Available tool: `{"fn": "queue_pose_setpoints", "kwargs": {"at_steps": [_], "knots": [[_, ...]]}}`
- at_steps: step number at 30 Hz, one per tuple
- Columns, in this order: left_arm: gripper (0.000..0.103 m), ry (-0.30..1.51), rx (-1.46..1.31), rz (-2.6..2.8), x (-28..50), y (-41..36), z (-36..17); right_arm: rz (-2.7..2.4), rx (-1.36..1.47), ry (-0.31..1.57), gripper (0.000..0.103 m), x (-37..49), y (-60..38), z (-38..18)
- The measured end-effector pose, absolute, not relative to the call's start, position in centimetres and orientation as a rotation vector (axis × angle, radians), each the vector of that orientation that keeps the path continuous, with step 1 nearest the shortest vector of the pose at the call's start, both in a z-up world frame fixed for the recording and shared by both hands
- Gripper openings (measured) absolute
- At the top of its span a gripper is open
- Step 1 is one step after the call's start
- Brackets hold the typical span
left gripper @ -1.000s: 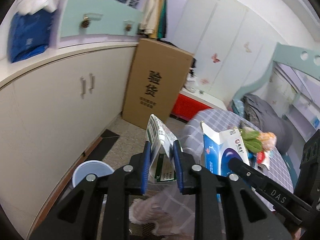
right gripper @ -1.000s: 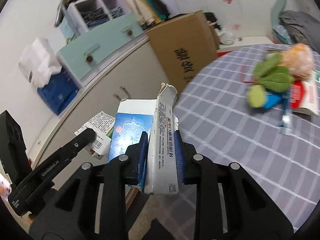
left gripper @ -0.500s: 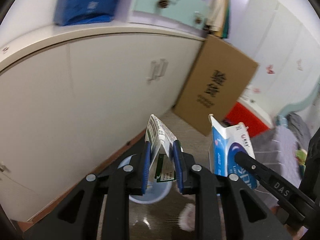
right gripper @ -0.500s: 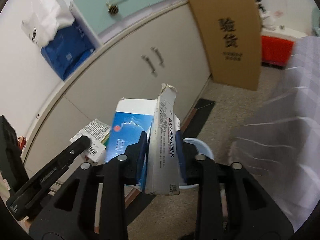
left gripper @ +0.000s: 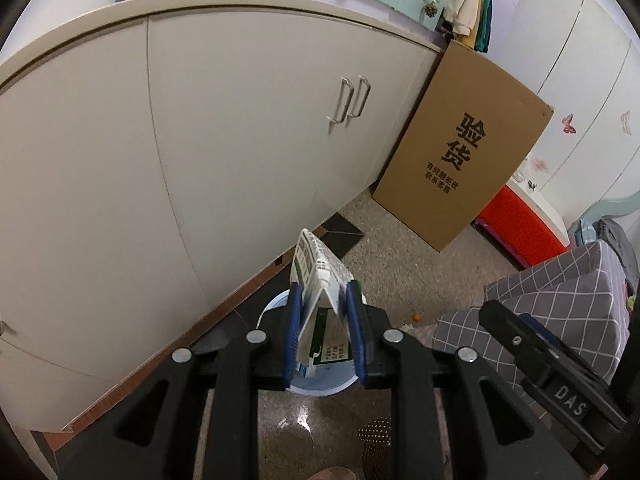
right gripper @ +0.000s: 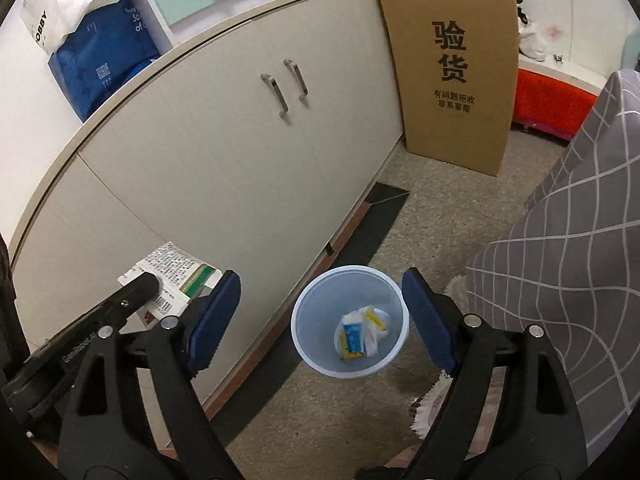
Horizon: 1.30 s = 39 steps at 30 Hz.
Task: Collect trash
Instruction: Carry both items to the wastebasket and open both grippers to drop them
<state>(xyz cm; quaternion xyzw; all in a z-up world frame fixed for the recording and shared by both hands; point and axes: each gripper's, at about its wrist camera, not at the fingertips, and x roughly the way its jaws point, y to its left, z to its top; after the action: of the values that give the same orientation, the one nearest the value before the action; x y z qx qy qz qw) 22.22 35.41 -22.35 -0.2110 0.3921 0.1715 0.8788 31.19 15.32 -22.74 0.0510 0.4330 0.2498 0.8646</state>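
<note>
Hanging directly above the pale blue bin (left gripper: 320, 386) on the floor by the cabinet's foot, the left gripper (left gripper: 323, 330) clamped a flattened carton (left gripper: 318, 280) upright, while the right gripper (right gripper: 322, 318), jaws just sprung wide, held nothing.

1. A room in a home, likely a bedroom.
2. A long cream cabinet (left gripper: 240, 152) with paired metal handles fills the left and centre of both views.
3. Clothes (left gripper: 470, 0) hang at the upper right of the left wrist view.
4. Butterfly stickers (left gripper: 568, 124) dot white wardrobe doors at right.
5. A grey checked cloth (right gripper: 568, 280) drapes furniture at lower right.
6. A large cardboard box (right gripper: 452, 60) leans against the cabinet on the speckled floor (right gripper: 440, 208).
</note>
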Motion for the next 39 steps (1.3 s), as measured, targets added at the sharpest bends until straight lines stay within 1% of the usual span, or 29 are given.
{"fn": "queue_pose_setpoints", "kwargs": {"at_steps": [7,12,16,19,20,22,23,24,32,39], "knots": [[0.022,0.836,-0.425,0.332,22.9,34.5,-22.6,0.505,0.100,0.901,0.082,30.8,14.7,-22.7],[0.022,0.855,-0.393,0.313,24.4,33.4,-22.9,0.471,0.089,0.843,0.083,30.5,14.4,-21.7],[0.022,0.864,-0.385,0.294,25.6,32.6,-22.7,0.453,0.137,0.811,0.084,30.7,13.1,-20.9],[0.025,0.864,-0.375,0.287,26.7,32.2,-22.4,0.429,0.162,0.791,0.085,30.8,12.2,-20.5],[0.027,0.862,-0.373,0.290,27.0,32.2,-22.3,0.424,0.169,0.785,0.085,30.8,12.0,-20.4],[0.054,0.866,-0.374,0.305,27.4,32.2,-22.2,0.410,0.181,0.779,0.085,30.9,11.4,-20.3],[0.079,0.867,-0.380,0.316,27.5,32.3,-22.1,0.406,0.184,0.780,0.085,30.9,11.3,-20.3],[0.082,0.859,-0.383,0.322,27.4,32.4,-22.0,0.403,0.186,0.782,0.085,30.9,11.2,-20.3],[0.082,0.844,-0.375,0.320,26.0,31.3,-20.9,0.396,0.185,0.785,0.085,30.2,10.0,-19.5],[0.082,0.803,-0.381,0.302,24.0,29.8,-18.0,0.403,0.200,0.748,0.085,28.5,8.5,-17.1]]}}
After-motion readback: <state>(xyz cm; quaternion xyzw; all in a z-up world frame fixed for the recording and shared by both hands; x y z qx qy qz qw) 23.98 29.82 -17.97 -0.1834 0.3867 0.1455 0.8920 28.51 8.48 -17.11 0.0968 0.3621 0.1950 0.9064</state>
